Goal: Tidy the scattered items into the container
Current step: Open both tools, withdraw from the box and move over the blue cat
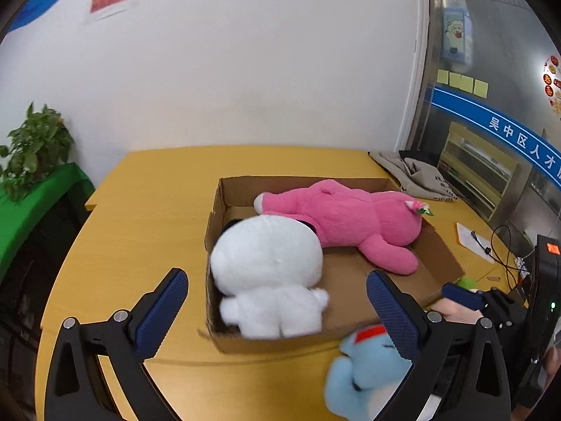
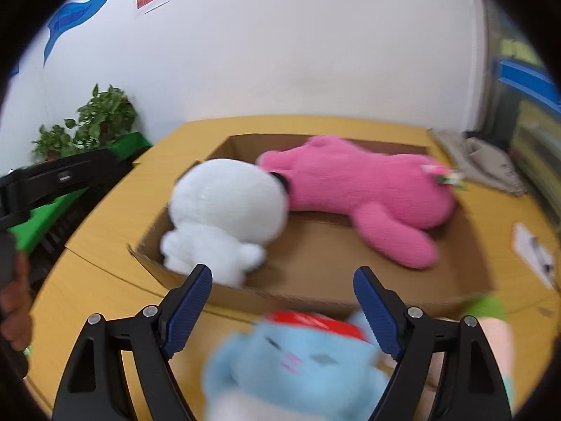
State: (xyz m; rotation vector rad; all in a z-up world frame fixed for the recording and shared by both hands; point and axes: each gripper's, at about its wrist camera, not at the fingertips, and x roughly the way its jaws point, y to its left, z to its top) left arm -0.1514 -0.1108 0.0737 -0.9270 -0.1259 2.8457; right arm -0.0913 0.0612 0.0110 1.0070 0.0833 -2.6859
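Observation:
An open cardboard box (image 1: 438, 256) (image 2: 315, 294) stands on the yellow table. A white plush (image 1: 270, 273) (image 2: 224, 210) sits in its near left corner. Behind that a pink plush (image 1: 350, 221) (image 2: 368, 189) lies on its side. My left gripper (image 1: 277, 275) is open just short of the white plush, touching nothing. A light blue plush with a red cap (image 1: 368, 368) (image 2: 298, 361) lies on the table before the box. My right gripper (image 2: 282, 272) is open with the blue plush low between its fingers, pads apart from it.
A peach and green soft item (image 2: 491, 333) lies at the box's near right corner. A grey bag (image 1: 417, 175), paper and cables (image 1: 477, 242) sit at the right. A potted plant (image 1: 35, 147) stands on a green stand left. A person's hand (image 2: 10, 308) shows at the left edge.

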